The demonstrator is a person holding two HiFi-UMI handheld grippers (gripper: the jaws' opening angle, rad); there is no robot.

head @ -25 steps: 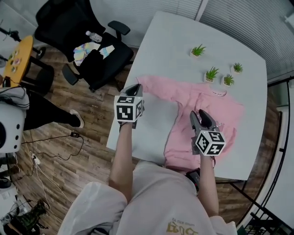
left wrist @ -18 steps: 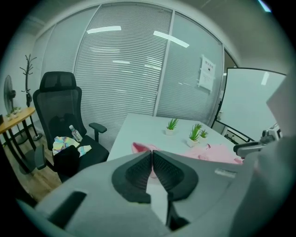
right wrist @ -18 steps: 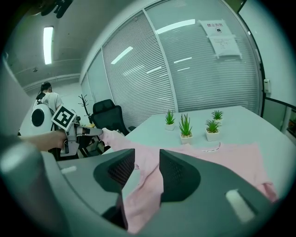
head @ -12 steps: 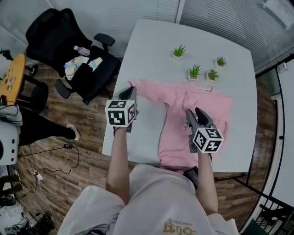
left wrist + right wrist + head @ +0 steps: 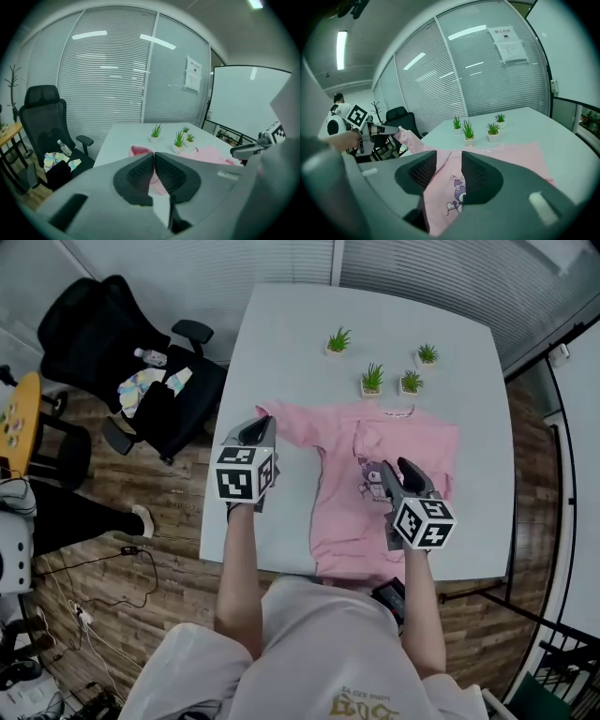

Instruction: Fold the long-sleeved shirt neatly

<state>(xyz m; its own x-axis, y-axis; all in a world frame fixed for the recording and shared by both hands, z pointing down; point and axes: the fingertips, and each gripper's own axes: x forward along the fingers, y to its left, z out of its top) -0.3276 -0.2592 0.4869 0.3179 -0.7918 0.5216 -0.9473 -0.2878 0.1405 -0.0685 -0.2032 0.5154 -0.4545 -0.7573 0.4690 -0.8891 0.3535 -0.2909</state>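
The pink long-sleeved shirt (image 5: 427,451) lies front-up on the white table (image 5: 459,334) in the middle of the head view, its body spread flat toward the table's near edge, with a cartoon print (image 5: 373,479) on the chest. One sleeve (image 5: 295,425) stretches out to the left of the frame, and its cuff end is in the left gripper (image 5: 262,425). In the left gripper view, the left gripper (image 5: 153,157) has its dark ribbed pads pressed together with pink cloth showing at and below their tips. The right gripper view shows that same cuff raised off the table at the other gripper's tip. The right gripper (image 5: 401,471) hangs over the shirt's body at centre right of the head view. In its own view the right gripper (image 5: 449,157) has its pads apart and nothing between them, and the cartoon print (image 5: 457,197) shows through the gap below. Beyond the collar, toward the top of the head view, four small potted plants (image 5: 372,381) stand on the table, well apart from both grippers. At the upper left, off the table, a black office chair (image 5: 89,320) stands on the wooden floor (image 5: 141,559) with a clear bottle (image 5: 150,356) and some patterned cloth (image 5: 141,388) on its seat.
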